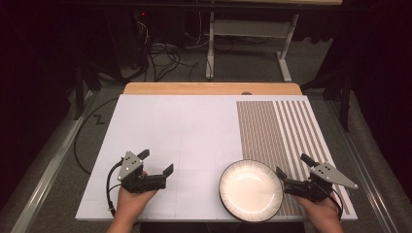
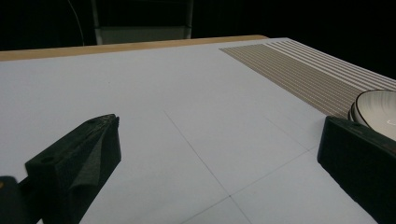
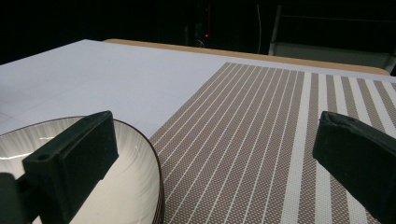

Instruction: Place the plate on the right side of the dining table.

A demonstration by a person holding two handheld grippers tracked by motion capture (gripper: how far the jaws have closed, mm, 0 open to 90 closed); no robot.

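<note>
A white bowl with a dark rim [image 1: 250, 190] sits near the table's front edge, partly on a brown striped placemat [image 1: 282, 131]. My left gripper [image 1: 156, 162] hovers at the front left of the white table [image 1: 175, 126], open and holding nothing. My right gripper [image 1: 294, 166] is just right of the bowl, above the placemat, open and holding nothing. In the left gripper view the bowl [image 2: 378, 106] peeks in at the right edge behind one jaw. In the right gripper view the bowl [image 3: 126, 182] lies at lower left, partly behind the left jaw, with the placemat [image 3: 261, 135] ahead.
A wooden strip [image 1: 213, 88] runs along the table's far edge. Beyond it stand a metal frame [image 1: 252, 34] and loose cables [image 1: 165, 53] on the floor. Faint grid lines mark the white surface [image 2: 196, 154].
</note>
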